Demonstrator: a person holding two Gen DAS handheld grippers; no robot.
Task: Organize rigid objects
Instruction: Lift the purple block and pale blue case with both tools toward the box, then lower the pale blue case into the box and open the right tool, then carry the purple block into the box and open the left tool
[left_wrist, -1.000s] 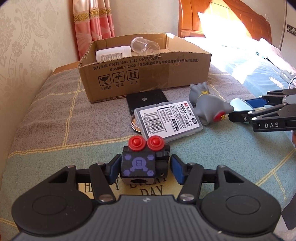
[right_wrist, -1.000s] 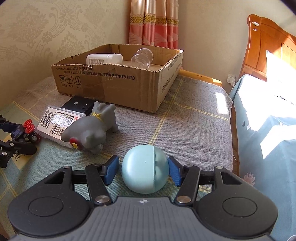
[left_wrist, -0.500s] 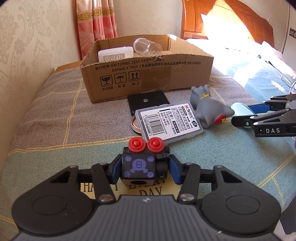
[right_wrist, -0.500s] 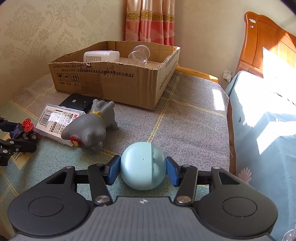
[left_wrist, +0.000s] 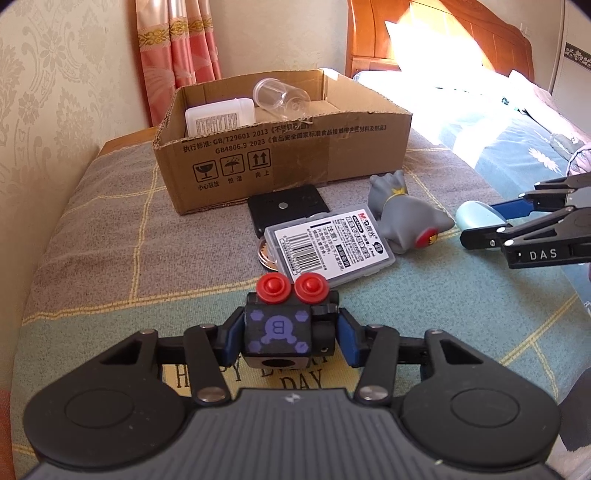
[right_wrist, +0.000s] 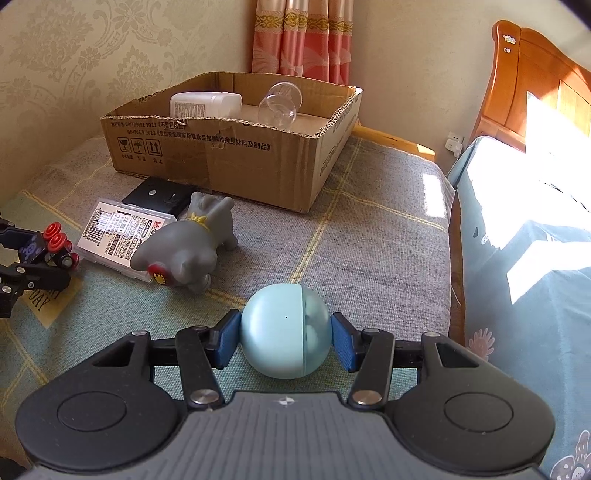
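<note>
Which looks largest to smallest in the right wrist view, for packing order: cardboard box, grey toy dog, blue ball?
1. cardboard box
2. and 3. grey toy dog and blue ball look alike; the ball sits nearer the camera, so unsure.

In the right wrist view, the box (right_wrist: 236, 162) sits at twelve o'clock, the dog (right_wrist: 184, 251) and case (right_wrist: 118, 232) at ten.

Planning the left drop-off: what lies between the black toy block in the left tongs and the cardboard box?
In the left wrist view, a clear plastic case and a flat black pad lie between the black toy block and the cardboard box.
</note>
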